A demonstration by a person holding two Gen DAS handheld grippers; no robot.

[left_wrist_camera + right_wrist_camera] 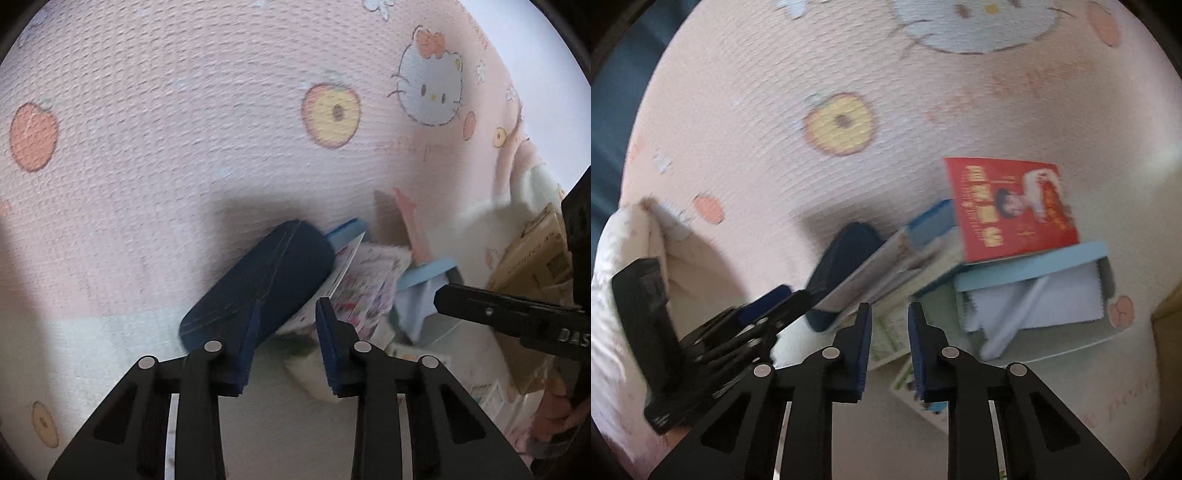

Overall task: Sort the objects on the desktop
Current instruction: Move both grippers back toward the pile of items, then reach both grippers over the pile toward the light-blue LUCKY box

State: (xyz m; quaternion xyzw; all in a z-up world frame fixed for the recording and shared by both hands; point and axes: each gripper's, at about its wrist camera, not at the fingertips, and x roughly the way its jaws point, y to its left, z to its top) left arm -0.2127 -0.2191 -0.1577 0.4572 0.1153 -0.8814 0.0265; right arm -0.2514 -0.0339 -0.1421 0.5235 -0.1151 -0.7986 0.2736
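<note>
A dark blue case (pixel 258 280) lies tilted on the pink cartoon cloth, leaning on a picture booklet (pixel 362 288); it also shows in the right wrist view (pixel 846 251). My left gripper (pixel 288 314) is open just in front of the case, its left pad beside the case's near end. My right gripper (pixel 889 317) is open and empty above printed papers (pixel 890 332). A red booklet (pixel 1012 206) rests on a light blue box (pixel 1034 266).
A grey tray (pixel 1071 343) holds a white cloth and a pen. A cardboard box (pixel 532 254) stands at the right. The other gripper shows in each view, the right (pixel 517 317) and the left (pixel 746 332). The pink cloth (pixel 184 129) stretches beyond.
</note>
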